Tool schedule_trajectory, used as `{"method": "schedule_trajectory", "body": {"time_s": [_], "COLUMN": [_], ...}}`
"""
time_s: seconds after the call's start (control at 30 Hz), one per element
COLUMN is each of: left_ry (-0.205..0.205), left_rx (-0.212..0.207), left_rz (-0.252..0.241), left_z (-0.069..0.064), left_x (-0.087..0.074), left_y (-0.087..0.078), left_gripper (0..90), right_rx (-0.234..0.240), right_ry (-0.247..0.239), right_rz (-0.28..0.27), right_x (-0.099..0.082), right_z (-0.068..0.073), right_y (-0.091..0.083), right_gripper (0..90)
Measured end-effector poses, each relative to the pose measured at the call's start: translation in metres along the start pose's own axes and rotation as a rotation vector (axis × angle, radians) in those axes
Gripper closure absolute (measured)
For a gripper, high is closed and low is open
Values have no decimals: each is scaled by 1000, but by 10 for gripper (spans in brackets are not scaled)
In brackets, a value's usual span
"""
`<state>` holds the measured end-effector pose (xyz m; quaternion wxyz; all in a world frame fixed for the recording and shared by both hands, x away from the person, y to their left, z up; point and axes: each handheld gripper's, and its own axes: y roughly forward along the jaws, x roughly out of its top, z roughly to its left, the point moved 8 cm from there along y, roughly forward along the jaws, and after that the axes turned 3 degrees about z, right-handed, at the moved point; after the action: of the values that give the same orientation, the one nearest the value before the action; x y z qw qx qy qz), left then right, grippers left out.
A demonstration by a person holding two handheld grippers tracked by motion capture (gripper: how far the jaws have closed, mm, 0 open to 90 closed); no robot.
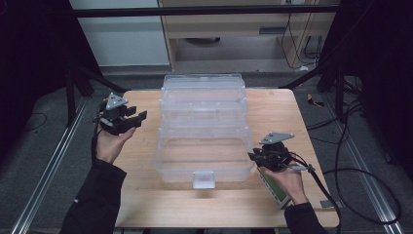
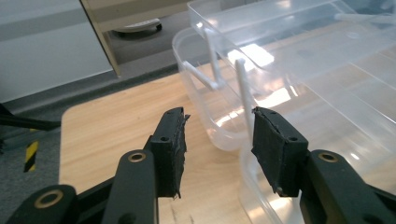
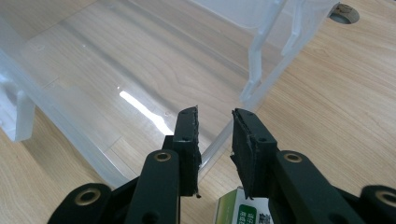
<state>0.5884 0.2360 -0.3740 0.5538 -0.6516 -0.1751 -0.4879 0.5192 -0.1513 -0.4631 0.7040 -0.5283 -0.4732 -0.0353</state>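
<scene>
The clear tiered box (image 1: 202, 129) looks light, stiff and slick; the narrow-set right gripper (image 1: 254, 157), at its 4 o'clock corner, straddles the rim unpinched, the best hold, while the left gripper (image 1: 139, 116) gapes empty at 9.

A light wooden table (image 1: 146, 204) is standing on grey carpeted floor (image 1: 44, 146). Behind it, a pale beige wooden cabinet (image 1: 234, 24) and a white wall panel (image 1: 122, 39) are catching the light, while black cables (image 1: 360, 175) are trailing alongside metal floor rails (image 1: 48, 170).
</scene>
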Motion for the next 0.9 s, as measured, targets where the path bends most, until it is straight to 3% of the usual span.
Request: {"method": "schedule_trajectory", "body": {"time_s": [0.23, 0.33, 0.4, 0.53, 0.57, 0.67, 0.9], "left_ry": [15, 49, 24, 35, 34, 39, 41], "left_rx": [-46, -48, -56, -67, -65, -66, -90], "left_rz": [27, 37, 66, 79, 108, 136, 195], "left_z": [-25, -32, -38, -45, -49, -54, -63], "left_x": [-25, -34, -43, -52, -60, -70, -86], "left_y": [-7, -6, -7, -4, -4, 0, 8], "left_gripper": [524, 521, 520, 501, 500, 503, 567], "right_rx": [-4, -3, -5, -16, -20, -23, -44], "right_ry": [0, 2, 1, -1, -7, 0, 1], "right_rz": [9, 10, 11, -1, -7, -27, 0], "right_x": [0, 0, 0, 2, 4, 8, 5], "right_z": [0, 0, 0, 1, 1, 2, 1], "right_y": [0, 0, 0, 0, 0, -2, 2], "right_gripper": [700, 694, 691, 659, 652, 654, 697]}}
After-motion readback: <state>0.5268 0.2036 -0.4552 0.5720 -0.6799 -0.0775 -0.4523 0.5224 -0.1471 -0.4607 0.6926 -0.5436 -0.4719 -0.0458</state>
